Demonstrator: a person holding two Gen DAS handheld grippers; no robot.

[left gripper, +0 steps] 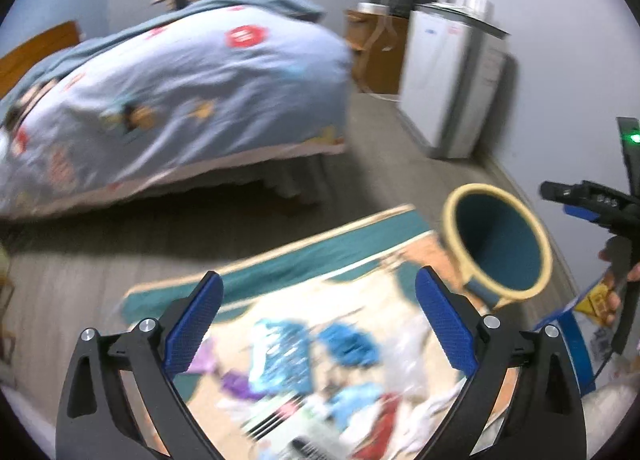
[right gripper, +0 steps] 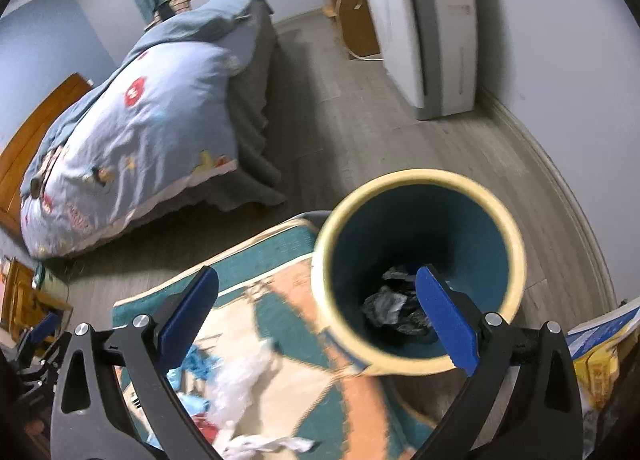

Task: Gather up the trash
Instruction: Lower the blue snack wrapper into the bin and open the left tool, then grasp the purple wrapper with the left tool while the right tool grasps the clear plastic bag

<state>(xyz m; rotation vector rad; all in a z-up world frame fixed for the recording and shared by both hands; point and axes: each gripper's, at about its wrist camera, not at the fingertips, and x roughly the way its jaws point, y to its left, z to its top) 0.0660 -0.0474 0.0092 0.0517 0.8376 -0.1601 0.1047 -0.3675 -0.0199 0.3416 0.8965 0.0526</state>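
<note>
We hold both tongs wide and empty: left gripper (left gripper: 320,316) over scattered wrappers (left gripper: 320,372), right gripper (right gripper: 316,312) beside the round teal bin (right gripper: 420,268).

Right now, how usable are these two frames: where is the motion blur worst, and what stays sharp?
Left wrist view: heavy smear over the trash pile and rug; the bin is softer but readable, and the gripper's own fingers are crisp. Right wrist view: milder blur, bin and the dark scraps inside legible. Both show strong fisheye bending and dark corners.
</note>
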